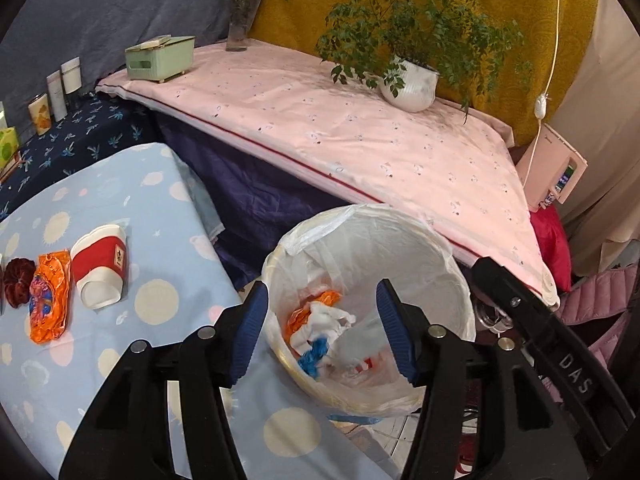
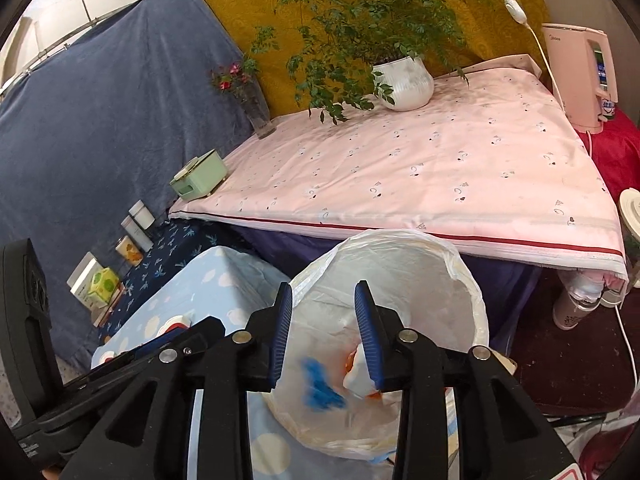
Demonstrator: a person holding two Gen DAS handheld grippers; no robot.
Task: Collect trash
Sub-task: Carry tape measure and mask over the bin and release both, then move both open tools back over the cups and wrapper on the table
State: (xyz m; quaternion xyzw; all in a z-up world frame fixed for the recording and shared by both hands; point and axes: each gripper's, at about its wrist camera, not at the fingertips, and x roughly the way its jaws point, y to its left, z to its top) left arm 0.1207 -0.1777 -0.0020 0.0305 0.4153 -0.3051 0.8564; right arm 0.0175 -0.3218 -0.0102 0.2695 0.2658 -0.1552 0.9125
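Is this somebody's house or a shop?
Most likely a home, a lived-in room. A potted plant sits on a pink-clothed table, flowers in a vase, and a lined bin holding rubbish.

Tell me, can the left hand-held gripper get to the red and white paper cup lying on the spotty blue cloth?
Probably yes. The left hand-held gripper is open and empty over the bin, and the paper cup lies uncovered on the cloth beside it.

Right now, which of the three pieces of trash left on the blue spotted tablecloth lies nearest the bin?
The red-and-white paper cup, on its side. The orange wrapper and the dark red ball lie beyond it, farther from the bin.
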